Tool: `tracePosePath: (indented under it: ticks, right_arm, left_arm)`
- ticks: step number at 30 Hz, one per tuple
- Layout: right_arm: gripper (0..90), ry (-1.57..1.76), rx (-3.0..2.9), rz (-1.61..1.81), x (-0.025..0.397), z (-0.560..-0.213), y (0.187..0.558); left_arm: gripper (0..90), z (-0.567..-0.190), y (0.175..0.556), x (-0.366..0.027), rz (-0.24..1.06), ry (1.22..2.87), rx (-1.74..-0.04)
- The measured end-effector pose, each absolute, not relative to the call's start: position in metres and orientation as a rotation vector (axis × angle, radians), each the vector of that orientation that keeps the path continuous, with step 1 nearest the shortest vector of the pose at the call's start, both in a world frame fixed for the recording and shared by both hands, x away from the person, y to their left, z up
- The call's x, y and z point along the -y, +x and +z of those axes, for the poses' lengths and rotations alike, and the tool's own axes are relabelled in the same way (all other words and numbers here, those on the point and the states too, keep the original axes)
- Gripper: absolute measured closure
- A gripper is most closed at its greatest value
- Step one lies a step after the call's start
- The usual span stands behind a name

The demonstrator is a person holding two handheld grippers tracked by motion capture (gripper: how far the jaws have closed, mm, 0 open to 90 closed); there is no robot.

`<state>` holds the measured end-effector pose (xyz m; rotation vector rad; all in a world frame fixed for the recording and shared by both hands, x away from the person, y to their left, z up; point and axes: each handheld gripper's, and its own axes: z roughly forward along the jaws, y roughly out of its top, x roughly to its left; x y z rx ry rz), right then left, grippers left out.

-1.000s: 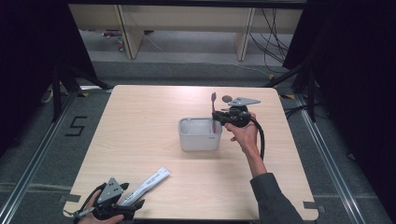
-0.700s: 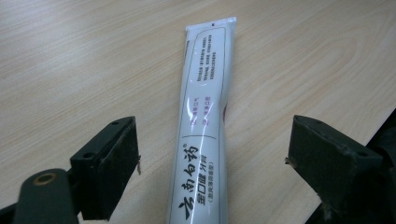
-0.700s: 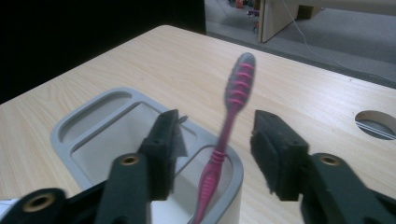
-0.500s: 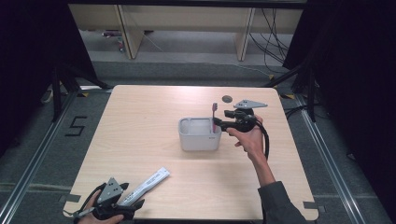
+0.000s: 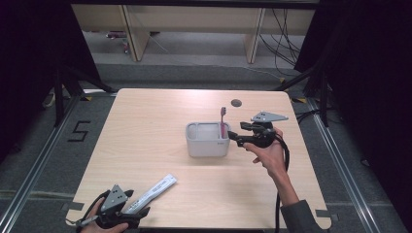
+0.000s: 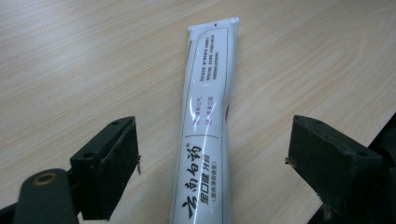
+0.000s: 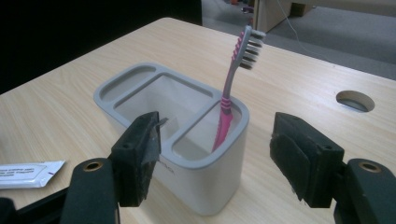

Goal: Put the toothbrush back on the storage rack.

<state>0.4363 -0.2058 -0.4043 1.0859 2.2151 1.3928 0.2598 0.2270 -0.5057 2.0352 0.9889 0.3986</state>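
right claw (image 5: 232, 137) beside toothbrush (image 7: 229, 100) in holder (image 7: 140, 88)

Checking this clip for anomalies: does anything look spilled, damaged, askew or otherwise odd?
Nothing stands out. The pink toothbrush leans head-up in the end compartment of the grey holder, which sits upright. The toothpaste tube lies flat and intact on the table between the open left gripper jaws.

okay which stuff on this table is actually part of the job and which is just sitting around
Part of the job:
- pink toothbrush, standing in the holder's end slot
- grey holder
- toothpaste tube, flat between the open left gripper jaws
- right gripper, open beside the holder

Just there:
- round hole in the table
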Motion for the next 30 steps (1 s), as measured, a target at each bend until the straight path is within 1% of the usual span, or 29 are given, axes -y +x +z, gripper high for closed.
tracePosePath:
  ticks: [3, 6, 7, 8, 12, 14, 19, 21, 22, 27, 29, 30]
  right_arm:
    - [34.1, 1.075, -2.219, 1.394, 0.209, -0.406, 0.436]
    - [32.8, 1.072, -2.219, 1.370, 0.212, -0.406, 0.434]
    - [32.0, 1.113, -2.218, 1.379, 0.211, -0.407, 0.432]
    - [31.3, 1.074, -2.213, 1.368, 0.212, -0.407, 0.433]
    - [26.7, 1.100, -2.217, 1.382, 0.215, -0.410, 0.431]
    - [24.7, 1.130, -2.223, 1.374, 0.216, -0.411, 0.427]
    - [22.0, 1.154, -2.216, 1.352, 0.219, -0.412, 0.421]
    - [22.0, 1.101, -2.225, 1.348, 0.220, -0.414, 0.421]
    - [21.8, 1.152, -2.230, 1.331, 0.219, -0.413, 0.417]
    - [20.8, 1.092, -2.228, 1.287, 0.221, -0.415, 0.412]
    - [20.9, 1.131, -2.236, 1.301, 0.220, -0.415, 0.409]
    - [21.0, 1.079, -2.239, 1.290, 0.221, -0.417, 0.407]
  left_arm:
    - [15.4, -0.506, 0.260, -0.227, 0.403, 2.032, -0.988]
    - [15.4, -0.505, 0.260, -0.230, 0.408, 2.069, -0.972]
    - [15.4, -0.505, 0.260, -0.230, 0.408, 2.069, -0.971]
    - [15.4, -0.506, 0.260, -0.227, 0.402, 2.026, -0.991]
    - [15.4, -0.505, 0.260, -0.230, 0.404, 2.070, -0.966]
    - [15.4, -0.506, 0.260, -0.227, 0.396, 2.029, -0.987]
    - [15.4, -0.506, 0.260, -0.227, 0.403, 2.035, -0.986]
    - [15.4, -0.505, 0.260, -0.227, 0.401, 2.038, -0.985]
    - [15.4, -0.505, 0.260, -0.227, 0.401, 2.038, -0.985]
    - [15.4, -0.505, 0.260, -0.228, 0.400, 2.042, -0.985]
    - [15.4, -0.506, 0.260, -0.227, 0.401, 2.033, -0.990]
    - [15.4, -0.504, 0.260, -0.230, 0.405, 2.076, -0.971]
